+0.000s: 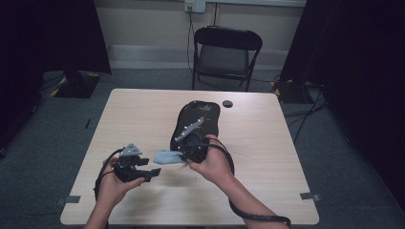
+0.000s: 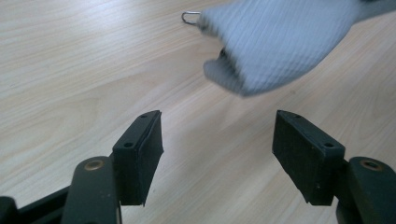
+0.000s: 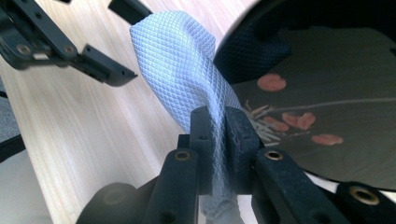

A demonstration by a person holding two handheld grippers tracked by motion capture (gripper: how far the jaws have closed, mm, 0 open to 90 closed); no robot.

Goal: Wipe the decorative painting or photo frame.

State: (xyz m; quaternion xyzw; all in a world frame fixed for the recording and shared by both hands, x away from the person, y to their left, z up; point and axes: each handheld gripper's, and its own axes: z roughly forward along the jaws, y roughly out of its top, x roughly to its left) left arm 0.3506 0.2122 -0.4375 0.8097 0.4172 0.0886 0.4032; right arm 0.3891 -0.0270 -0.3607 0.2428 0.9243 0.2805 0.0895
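In the lower middle of the right gripper view, the right gripper [image 3: 218, 140] is pinching a pale blue waffle-weave cloth [image 3: 180, 60] between its two black jaws, which are standing closed tight on the fabric; the cloth is rising from the jaws toward the upper middle of that frame. At the right of the same frame a black oval tray [image 3: 327, 93] with a painted pattern of thin stems and reddish petals is lying on the table, just beside the jaws. In the high view, the person's right hand [image 1: 212, 164] is gripping this gripper in the lower centre of the frame, with the cloth [image 1: 167, 156] sticking out to the left of it, above the light wooden table [image 1: 267, 157]. In the lower left of the high view the left hand [image 1: 112, 183] is holding the left gripper [image 1: 153, 172], whose jaws are standing wide apart and holding nothing; in the left gripper view the cloth [image 2: 280, 42] is hanging just beyond them in the upper right, apart from both pads [image 2: 140, 156]. Farther up the table, a small dark round disc [image 1: 228, 103] is lying near the tray's far end. Beyond the table's far edge, at the top centre of the frame, a black folding chair [image 1: 227, 55] is standing on the grey floor.
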